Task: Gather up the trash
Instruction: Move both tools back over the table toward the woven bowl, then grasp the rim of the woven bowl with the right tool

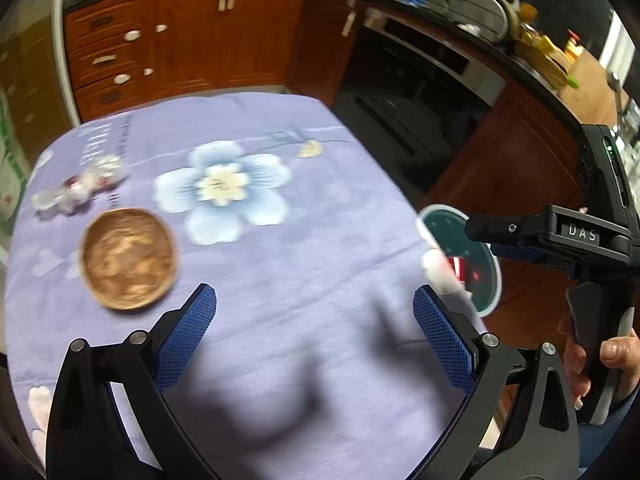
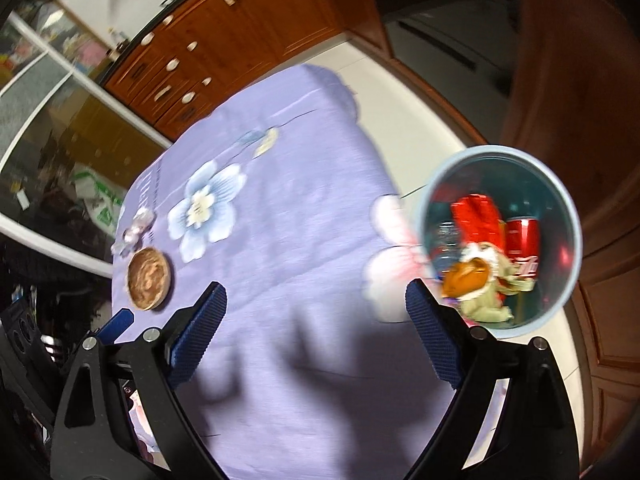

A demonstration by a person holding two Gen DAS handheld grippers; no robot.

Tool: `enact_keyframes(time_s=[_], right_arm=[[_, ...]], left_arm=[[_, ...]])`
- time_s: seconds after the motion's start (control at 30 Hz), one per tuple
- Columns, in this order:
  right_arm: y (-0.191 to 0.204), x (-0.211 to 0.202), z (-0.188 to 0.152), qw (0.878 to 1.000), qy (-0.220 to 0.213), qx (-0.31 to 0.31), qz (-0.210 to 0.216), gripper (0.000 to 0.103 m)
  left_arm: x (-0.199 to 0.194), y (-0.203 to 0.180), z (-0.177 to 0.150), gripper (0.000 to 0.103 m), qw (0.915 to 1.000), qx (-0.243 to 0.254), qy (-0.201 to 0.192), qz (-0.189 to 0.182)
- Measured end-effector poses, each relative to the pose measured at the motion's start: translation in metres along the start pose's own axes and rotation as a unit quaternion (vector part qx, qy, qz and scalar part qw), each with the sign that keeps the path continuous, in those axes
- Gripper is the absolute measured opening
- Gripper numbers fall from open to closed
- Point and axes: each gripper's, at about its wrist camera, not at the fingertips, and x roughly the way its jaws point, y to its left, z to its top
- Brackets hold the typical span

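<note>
Left tool [image 1: 315, 312] and right tool [image 2: 316, 312] both wide, empty, above desk [image 1: 320, 280]; one wooden bowl [image 1: 130, 258], one bin [image 2: 500, 240] holding one red can [image 2: 522, 246].

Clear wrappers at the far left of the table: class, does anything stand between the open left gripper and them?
Partly. The wooden bowl sits just nearer than the clear wrappers, roughly on the line from the left gripper. Otherwise only bare purple tablecloth lies between. Passing left of or over the bowl looks workable.
</note>
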Motion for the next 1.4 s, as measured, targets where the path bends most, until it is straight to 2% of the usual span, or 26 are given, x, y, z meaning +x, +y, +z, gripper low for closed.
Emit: enact_keyframes(time_s=[0.2, 0.43, 0.63, 0.97, 1.23, 1.4], right_arm=[[0.061, 0.03, -0.004, 0.999, 0.028, -0.045, 0.004, 0.087], [0.129, 0.075, -0.01, 0.993, 0.067, -0.095, 0.01, 0.087], [0.166, 0.108, -0.012, 0.988, 0.094, -0.122, 0.016, 0.087], [0.2, 0.157, -0.01, 0.981, 0.127, -0.144, 0.023, 0.087], [0.223, 0.178, -0.006, 0.976, 0.11, -0.184, 0.025, 0.087], [0.23, 0.192, -0.006, 0.974, 0.112, -0.198, 0.028, 0.078]], left_arm=[[-0.021, 0.067, -0.014, 0.099, 0.9985, -0.048, -0.015, 0.023], [-0.036, 0.145, -0.03, 0.099, 0.9925, -0.105, -0.019, 0.06], [-0.037, 0.189, -0.038, 0.099, 0.9871, -0.143, -0.014, 0.071], [-0.021, 0.21, -0.035, 0.099, 0.9854, -0.149, 0.002, 0.082], [-0.013, 0.227, -0.034, 0.099, 0.9818, -0.165, 0.005, 0.093], [-0.01, 0.234, -0.036, 0.099, 0.9804, -0.171, 0.009, 0.098]])
